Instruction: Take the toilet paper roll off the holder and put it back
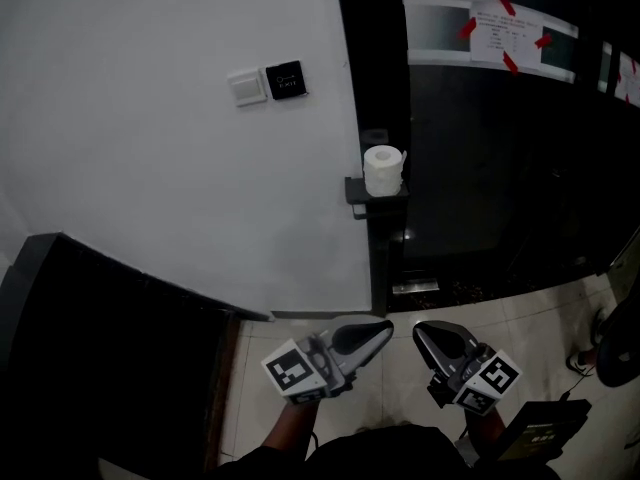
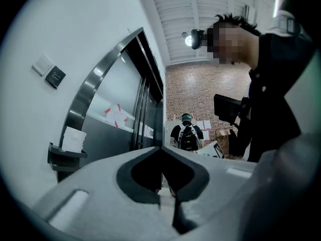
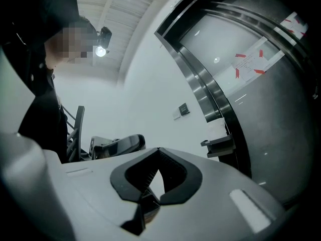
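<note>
A white toilet paper roll (image 1: 383, 171) stands upright on a small black holder (image 1: 372, 197) fixed to the dark door frame. Both grippers hang low by the person's body, far below the roll and apart from it. The left gripper (image 1: 384, 327) is shut with nothing between its jaws, and so is the right gripper (image 1: 421, 329). From the left gripper (image 2: 161, 147), the roll (image 2: 73, 139) and holder (image 2: 64, 155) appear at the far left. From the right gripper (image 3: 159, 149), the holder (image 3: 220, 145) shows to the right and the left gripper (image 3: 120, 144) to the left.
On the white wall are a white switch (image 1: 247, 87) and a black panel (image 1: 286, 80). A notice taped with red strips (image 1: 505, 32) hangs on the dark glass door. A black slab (image 1: 100, 348) fills the lower left. A person with a backpack (image 2: 187, 135) stands far off.
</note>
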`<action>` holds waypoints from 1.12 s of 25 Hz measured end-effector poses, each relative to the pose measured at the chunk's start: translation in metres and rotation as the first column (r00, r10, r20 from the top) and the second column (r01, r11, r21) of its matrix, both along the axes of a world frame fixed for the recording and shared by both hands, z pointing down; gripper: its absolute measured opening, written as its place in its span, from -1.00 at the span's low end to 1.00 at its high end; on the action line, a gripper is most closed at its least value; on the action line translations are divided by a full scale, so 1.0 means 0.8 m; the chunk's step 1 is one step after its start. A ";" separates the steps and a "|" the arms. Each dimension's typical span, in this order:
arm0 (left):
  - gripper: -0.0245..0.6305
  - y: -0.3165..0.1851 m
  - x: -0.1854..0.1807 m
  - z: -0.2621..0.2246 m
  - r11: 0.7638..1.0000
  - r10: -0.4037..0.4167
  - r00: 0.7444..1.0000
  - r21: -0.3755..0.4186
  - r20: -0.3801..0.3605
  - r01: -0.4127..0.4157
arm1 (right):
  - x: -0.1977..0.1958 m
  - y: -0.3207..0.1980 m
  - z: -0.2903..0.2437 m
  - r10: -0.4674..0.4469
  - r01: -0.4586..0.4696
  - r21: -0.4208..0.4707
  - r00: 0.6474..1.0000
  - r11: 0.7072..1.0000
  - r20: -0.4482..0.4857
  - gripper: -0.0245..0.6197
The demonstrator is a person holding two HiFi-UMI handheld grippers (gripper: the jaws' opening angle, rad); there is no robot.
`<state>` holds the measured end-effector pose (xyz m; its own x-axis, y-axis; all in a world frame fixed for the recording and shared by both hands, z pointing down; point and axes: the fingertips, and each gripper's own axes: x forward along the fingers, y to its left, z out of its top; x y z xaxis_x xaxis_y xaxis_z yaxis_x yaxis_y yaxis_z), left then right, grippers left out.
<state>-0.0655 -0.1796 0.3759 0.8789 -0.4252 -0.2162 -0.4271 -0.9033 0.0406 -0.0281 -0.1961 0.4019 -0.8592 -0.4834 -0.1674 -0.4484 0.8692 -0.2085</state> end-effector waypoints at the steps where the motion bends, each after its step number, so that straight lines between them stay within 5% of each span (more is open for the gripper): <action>1: -0.92 -0.006 0.002 -0.003 1.000 -0.004 1.000 -0.001 0.001 0.004 | 0.002 -0.007 -0.001 -0.004 0.004 0.000 1.000 1.000 -0.002 -0.92; 13: -0.92 -0.055 0.009 -0.011 0.999 -0.044 0.999 -0.007 0.010 0.044 | 0.013 -0.085 0.017 0.003 -0.008 -0.088 0.998 0.996 -0.055 -0.92; 19: -0.92 -0.068 -0.015 -0.005 0.996 -0.092 0.996 -0.021 0.010 0.092 | 0.006 -0.162 0.051 0.083 -0.107 -0.133 0.981 0.985 -0.178 -0.20; 28: -0.92 -0.074 -0.085 0.012 0.970 -0.232 0.973 -0.070 0.021 0.233 | -0.032 -0.336 0.019 0.344 -0.359 -0.013 0.904 0.933 -0.254 0.71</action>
<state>-0.1337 -0.2390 0.3856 0.7568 -0.6318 -0.1675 -0.6255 -0.7744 0.0947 -0.0534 -0.4647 0.4171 -0.6424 -0.7638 0.0631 -0.7656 0.6357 -0.0990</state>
